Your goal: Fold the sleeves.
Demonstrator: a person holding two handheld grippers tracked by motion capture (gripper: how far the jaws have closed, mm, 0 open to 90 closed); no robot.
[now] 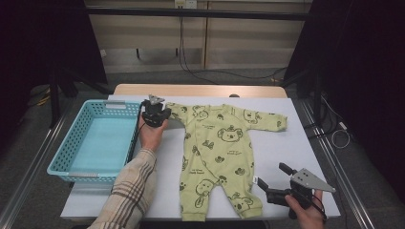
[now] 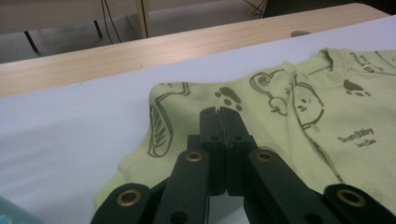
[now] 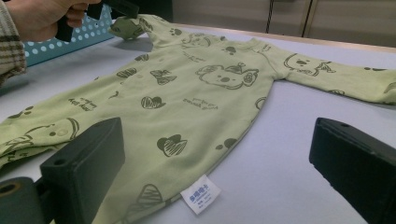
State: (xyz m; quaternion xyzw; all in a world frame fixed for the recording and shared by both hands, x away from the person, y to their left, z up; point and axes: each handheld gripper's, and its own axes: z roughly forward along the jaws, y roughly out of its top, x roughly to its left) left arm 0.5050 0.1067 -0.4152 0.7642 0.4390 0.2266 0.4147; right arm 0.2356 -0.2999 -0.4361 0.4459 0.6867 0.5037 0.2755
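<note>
A lab-like recording room: dark curtains (image 1: 372,95) flank the table (image 1: 296,143), with loose cables (image 1: 191,67) on the floor.

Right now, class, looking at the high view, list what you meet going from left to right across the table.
Blue basket → left hand-held gripper, shut on the romper's sleeve end → green romper lying flat → right hand-held gripper, jaws open above the table's near right corner.

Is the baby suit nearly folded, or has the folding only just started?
Only just started. The green baby suit already lies spread flat on the table. The left gripper is shut on one sleeve end. The right gripper waits open near a leg. No fold shows, and the blue basket has nothing in it.
</note>
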